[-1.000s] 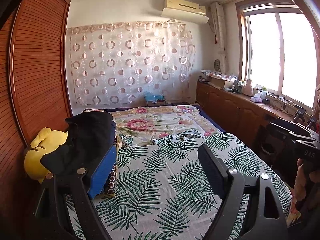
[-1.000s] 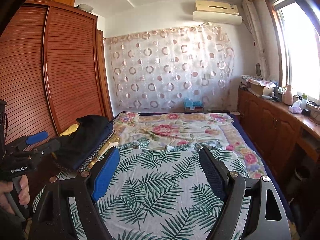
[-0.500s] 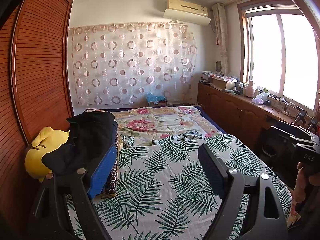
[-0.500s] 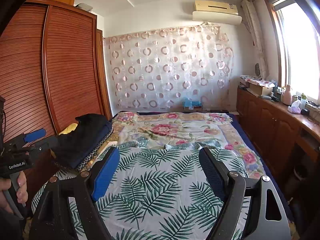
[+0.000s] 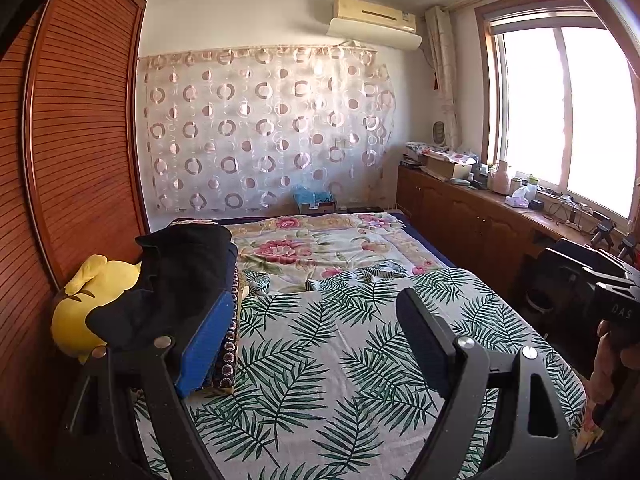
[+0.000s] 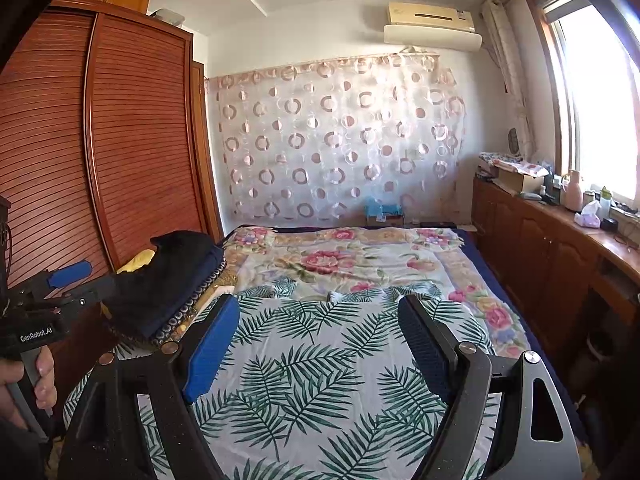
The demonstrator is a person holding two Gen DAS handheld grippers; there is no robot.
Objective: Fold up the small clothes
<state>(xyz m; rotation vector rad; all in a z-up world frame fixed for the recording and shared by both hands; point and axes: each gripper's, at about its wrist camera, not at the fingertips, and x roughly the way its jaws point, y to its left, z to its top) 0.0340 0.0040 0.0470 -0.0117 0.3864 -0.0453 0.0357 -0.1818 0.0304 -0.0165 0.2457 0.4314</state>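
Both sets of tongs hang over the foot of the bed, spread wide and gripping nothing. The only clothing in sight is the dark pile of clothes heaped on the bed's left edge, hard against the wardrobe side, with a yellow plush toy tucked just behind it (whether the pile is one garment or several, I can't tell from here).

Taking that pile as the landmark: the left tongs sit just to its right, the blue pad nearly overlapping the pile's near end. The right tongs are farther to its right, over the palm-leaf sheet in the middle of the bed. Seen from the right wrist, the left tool is held beside the pile, close to its near corner.

The pile's long axis runs from foot to head of the bed, roughly parallel to the wardrobe. So the left hand is plainly nearer, and I'd judge the coming move to be a short swing leftward to pinch the near end and drag a piece rightward onto the sheet, where there is room to lay it flat.
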